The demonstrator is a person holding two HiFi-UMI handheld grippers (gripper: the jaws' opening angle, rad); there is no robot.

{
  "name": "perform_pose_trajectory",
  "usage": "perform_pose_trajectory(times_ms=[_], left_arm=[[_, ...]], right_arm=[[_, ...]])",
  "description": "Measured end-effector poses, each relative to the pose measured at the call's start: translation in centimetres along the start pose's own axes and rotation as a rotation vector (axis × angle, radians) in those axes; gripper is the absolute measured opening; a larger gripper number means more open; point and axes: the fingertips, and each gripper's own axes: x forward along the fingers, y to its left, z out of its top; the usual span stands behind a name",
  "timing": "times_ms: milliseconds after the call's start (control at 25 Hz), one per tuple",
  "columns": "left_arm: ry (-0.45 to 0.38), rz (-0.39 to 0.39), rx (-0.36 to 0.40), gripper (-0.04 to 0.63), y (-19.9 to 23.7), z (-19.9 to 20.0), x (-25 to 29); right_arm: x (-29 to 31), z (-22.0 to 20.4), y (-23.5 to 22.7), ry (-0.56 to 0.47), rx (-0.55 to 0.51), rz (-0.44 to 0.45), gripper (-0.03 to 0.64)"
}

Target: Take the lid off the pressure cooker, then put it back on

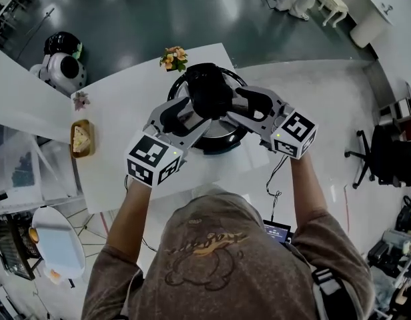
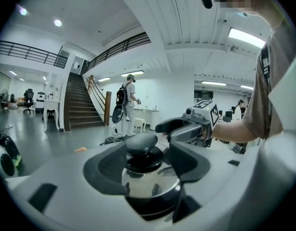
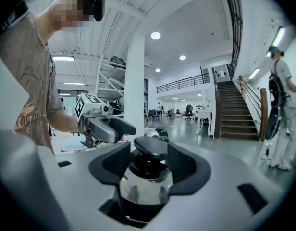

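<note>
The pressure cooker [image 1: 222,139] stands on the white table [image 1: 119,119], its round rim showing under my hands. Its lid [image 1: 209,89], black on top, sits between both grippers. My left gripper [image 1: 182,117] comes in from the left and my right gripper [image 1: 249,107] from the right. In the left gripper view the black knob [image 2: 141,143] and chrome dome [image 2: 148,179] fill the gap between the dark pads [image 2: 102,167], which rest against the dome. The right gripper view shows the same lid [image 3: 147,177] held between its pads [image 3: 186,165]. Whether the lid is clear of the pot is hidden.
A small flower pot [image 1: 173,57] stands at the table's far edge, just beyond the cooker. A tray with food [image 1: 81,139] and a small flower [image 1: 81,100] lie at the left edge. A cable [image 1: 275,172] hangs off the near right edge. A white robot [image 1: 62,69] is on the floor.
</note>
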Motion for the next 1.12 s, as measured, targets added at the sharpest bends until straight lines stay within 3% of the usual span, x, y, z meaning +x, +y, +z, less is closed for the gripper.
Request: perform_pose_trajectory(times_ms=[480, 760, 1120], left_arm=[[-0.071, 0.062, -0.003, 0.274, -9.2, -1.1, -8.8], [-0.086, 0.057, -0.021, 0.272, -14.6, -2.0, -12.0], [-0.083, 0.073, -0.026, 0.272, -18.4, -2.9, -13.6]], right_arm=[[-7.7, 1.5, 10.1, -0.044, -0.005, -0.087, 0.227], [-11.1, 1.8, 15.8, -0.057, 0.014, -0.097, 0.225], [-14.4, 1.4, 18.5, -0.076, 0.031, -0.087, 0.225]])
